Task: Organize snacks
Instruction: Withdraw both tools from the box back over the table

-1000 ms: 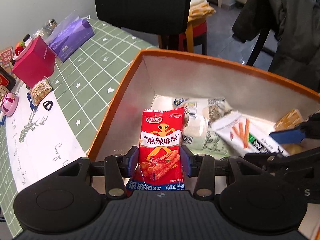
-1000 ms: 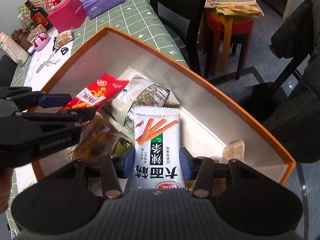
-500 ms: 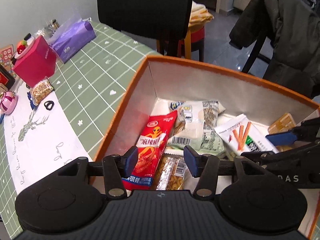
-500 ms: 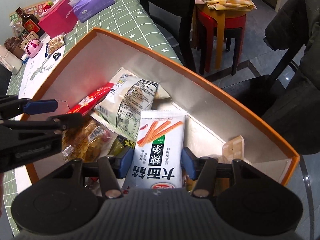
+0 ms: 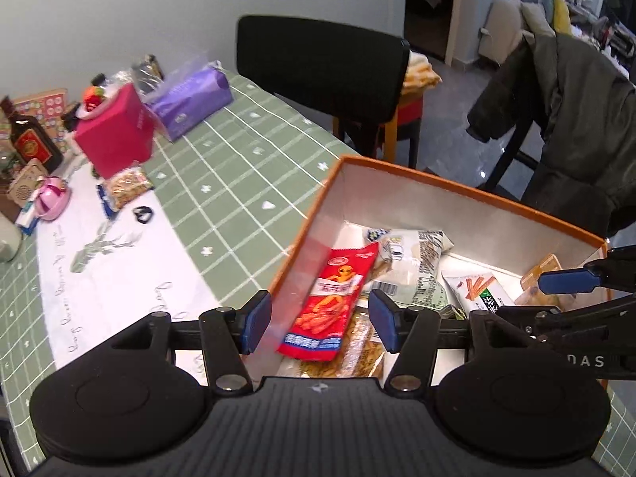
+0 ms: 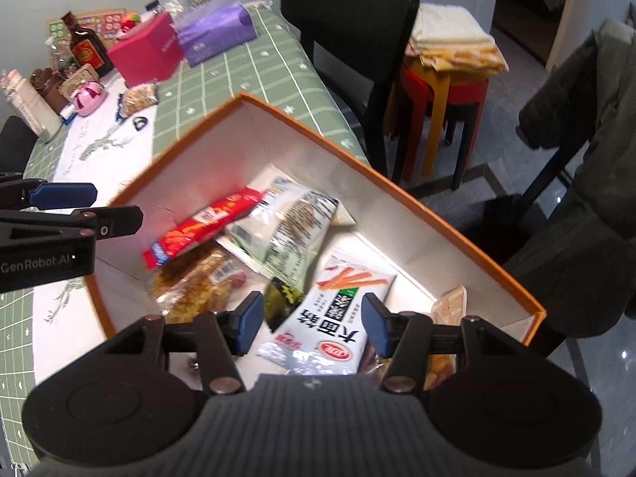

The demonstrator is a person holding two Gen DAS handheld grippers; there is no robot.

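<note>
An orange box (image 5: 457, 183) with white walls holds several snack packets. A red spicy-strip packet (image 5: 334, 302) leans on its left wall, below my left gripper (image 5: 320, 326), whose jaws are opening and touch nothing. In the right wrist view a white packet with orange sticks (image 6: 342, 310) lies flat in the box (image 6: 397, 190). It is under my right gripper (image 6: 312, 328), which is open and clear of it. A pale bag (image 6: 286, 230) and a golden biscuit pack (image 6: 194, 286) lie beside the red packet (image 6: 202, 230). Each gripper shows in the other's view: left gripper (image 6: 79, 206), right gripper (image 5: 572, 290).
The box stands at the corner of a green checked table (image 5: 238, 183). A small snack bag (image 5: 127, 187), a pink box (image 5: 115, 135), a purple tissue pack (image 5: 190, 99) and a dark bottle (image 5: 30, 143) stand at the far left. Beyond are a black chair (image 5: 322, 67), stacked stools (image 6: 445, 91) and a draped jacket (image 5: 576, 119).
Both grippers opened and let go of their packets. The red packet and the white packet dropped into the box. Both grippers rose and pulled back from the box.
</note>
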